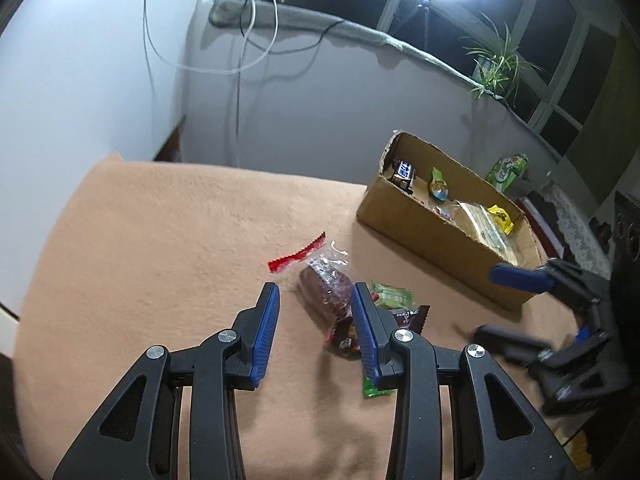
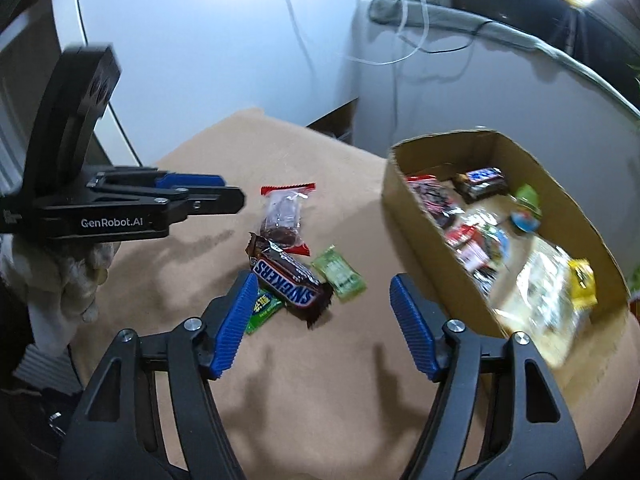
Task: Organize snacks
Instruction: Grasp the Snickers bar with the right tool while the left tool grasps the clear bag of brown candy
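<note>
Snacks left on the tan cloth-covered counter (image 2: 320, 380). My right tongs (image 2: 324, 324) gape empty; left tongs (image 1: 316, 332) half-open, empty. I should straddle the brown Snickers bar (image 2: 290, 278) squarely, then carry it to the cardboard box (image 2: 436, 248).

Black claw (image 2: 320, 320), blue ribbed pads (image 2: 234, 326)

The box (image 2: 424, 240) contents are motion-blurred; a green packet (image 1: 374, 390) lies half hidden behind the left gripper's finger (image 1: 366, 332) — right gripper (image 1: 532, 300) smeared too.
</note>
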The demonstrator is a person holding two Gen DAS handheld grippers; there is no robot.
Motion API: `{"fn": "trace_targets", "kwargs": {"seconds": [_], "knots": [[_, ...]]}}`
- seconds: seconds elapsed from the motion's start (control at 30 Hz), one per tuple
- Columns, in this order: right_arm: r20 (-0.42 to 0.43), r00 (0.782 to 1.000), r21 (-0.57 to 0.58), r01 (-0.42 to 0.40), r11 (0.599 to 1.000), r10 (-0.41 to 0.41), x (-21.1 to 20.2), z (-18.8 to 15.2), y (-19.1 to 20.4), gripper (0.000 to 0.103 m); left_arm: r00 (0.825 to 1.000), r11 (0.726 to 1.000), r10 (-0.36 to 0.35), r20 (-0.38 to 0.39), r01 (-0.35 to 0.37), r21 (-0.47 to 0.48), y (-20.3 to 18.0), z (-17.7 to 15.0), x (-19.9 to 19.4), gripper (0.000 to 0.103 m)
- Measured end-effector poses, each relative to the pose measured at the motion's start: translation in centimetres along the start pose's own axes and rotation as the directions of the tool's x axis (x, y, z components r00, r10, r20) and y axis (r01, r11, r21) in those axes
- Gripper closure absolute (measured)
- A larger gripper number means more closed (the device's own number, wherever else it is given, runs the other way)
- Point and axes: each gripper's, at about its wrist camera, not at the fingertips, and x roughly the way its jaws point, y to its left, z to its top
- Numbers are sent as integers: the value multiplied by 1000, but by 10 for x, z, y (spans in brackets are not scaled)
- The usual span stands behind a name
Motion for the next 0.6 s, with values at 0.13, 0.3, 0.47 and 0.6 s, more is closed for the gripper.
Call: {"fn": "trace_targets", "kwargs": {"seconds": [0.13, 0.3, 0.47, 0.6], "knots": [[-28, 999, -49, -22, 999, 21, 20, 2, 6, 32, 999, 999, -31, -35, 30, -36, 4, 5, 14, 53], [-51, 998, -86, -48, 995, 44, 38, 1, 14, 32, 995, 997, -53, -82, 48, -63, 6, 12, 35, 53], [-80, 996, -120, -59, 991, 50, 54, 0, 21, 34, 991, 996, -63, -117, 55, -67, 4, 15, 49, 53], [-104, 992, -120, -82, 989, 70, 63, -1, 24, 45, 989, 996, -64, -133, 55, -73, 5, 16, 57, 53]]}}
